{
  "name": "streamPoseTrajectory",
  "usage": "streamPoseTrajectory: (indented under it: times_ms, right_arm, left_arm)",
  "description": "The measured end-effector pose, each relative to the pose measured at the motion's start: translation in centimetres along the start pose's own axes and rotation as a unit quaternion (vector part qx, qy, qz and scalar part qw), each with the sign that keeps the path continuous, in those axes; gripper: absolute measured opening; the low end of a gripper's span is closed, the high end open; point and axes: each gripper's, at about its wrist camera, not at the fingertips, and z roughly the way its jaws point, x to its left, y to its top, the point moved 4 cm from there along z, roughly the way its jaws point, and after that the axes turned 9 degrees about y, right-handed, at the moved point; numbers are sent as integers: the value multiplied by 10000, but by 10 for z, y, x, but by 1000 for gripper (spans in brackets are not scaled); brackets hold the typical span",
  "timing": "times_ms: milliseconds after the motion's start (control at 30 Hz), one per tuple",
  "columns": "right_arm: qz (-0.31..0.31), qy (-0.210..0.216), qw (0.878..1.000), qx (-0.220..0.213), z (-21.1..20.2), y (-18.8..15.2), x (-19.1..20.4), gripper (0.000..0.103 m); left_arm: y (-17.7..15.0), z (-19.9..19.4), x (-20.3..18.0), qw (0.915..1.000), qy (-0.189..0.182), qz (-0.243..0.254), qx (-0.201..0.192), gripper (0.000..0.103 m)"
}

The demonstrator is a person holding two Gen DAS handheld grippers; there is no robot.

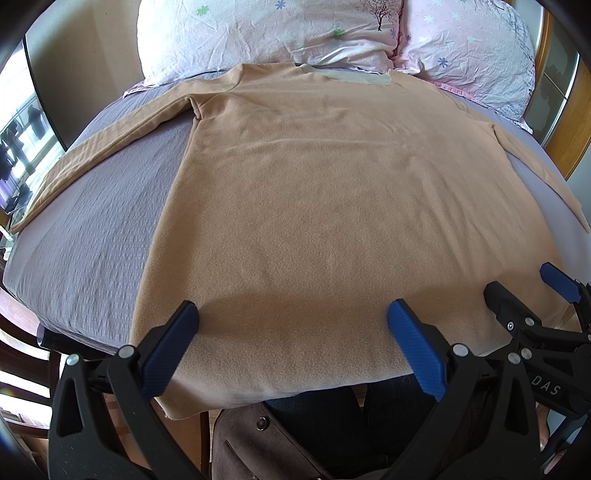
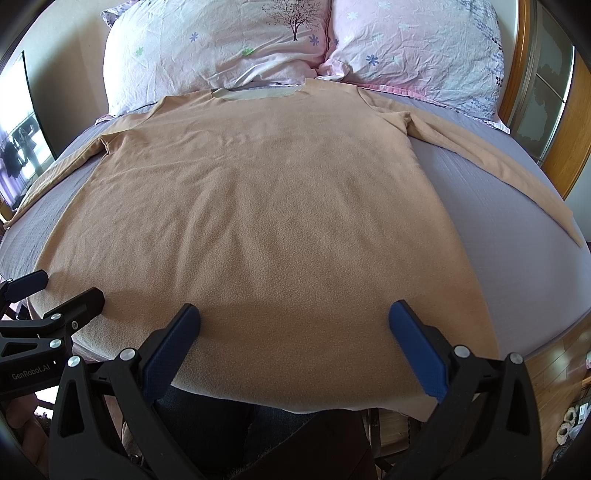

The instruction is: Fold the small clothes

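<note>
No fold is made yet, by my reading: the tan long-sleeved top [image 1: 295,192] lies flat on the bed [image 1: 92,229], sleeves out, hem nearest me, while my left gripper [image 1: 291,314] and right gripper [image 2: 293,314] hang over it, fingers apart, empty.

A tan long-sleeved fleece top [image 1: 314,192] lies flat on the grey bedsheet [image 1: 92,236], collar toward two floral pillows [image 1: 266,33]; the left gripper [image 1: 291,317], jaws apart, hovers over its hem.
</note>
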Motion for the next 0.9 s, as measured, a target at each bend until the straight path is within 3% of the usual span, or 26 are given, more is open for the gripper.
streamPoseTrajectory:
  times_ms: [333, 433, 500, 600, 667, 700, 733, 800, 900]
  right_arm:
    - [-96, 69, 9999, -115, 2, -2, -2, 102]
    - [-399, 300, 9973, -539, 0, -7, -3, 102]
    - [-497, 526, 9958, -569, -2, -1, -13, 102]
    - [444, 375, 9939, -934, -22, 24, -77, 102]
    - [1465, 389, 9800, -1293, -39, 40, -142, 102]
    - [2136, 394, 9654, -1444, -46, 45, -184, 92]
    - [2790, 418, 9474, -1513, -50, 47, -225, 78]
    - [3873, 510, 9065, -1602, -49, 45, -295, 67]
    - [4981, 383, 8498, -1681, -42, 29, -369, 63]
  left_arm:
    - [0, 0, 0, 10000, 0, 18, -21, 101]
    - [-1, -1, 0, 9998, -3, 23, -183, 101]
    - [-3, -4, -1, 9995, -1, 28, -318, 101]
    - [0, -5, 1, 9990, -112, 132, -408, 101]
    - [7, -3, 2, 9978, -362, 83, -555, 101]
    - [12, -1, 3, 9967, -530, 42, -617, 101]
    - [18, 1, 6, 9943, -829, -51, -668, 101]
    - [27, 4, 11, 9894, -1218, -256, -754, 101]
    - [39, 6, 21, 9760, -1846, -646, -955, 101]
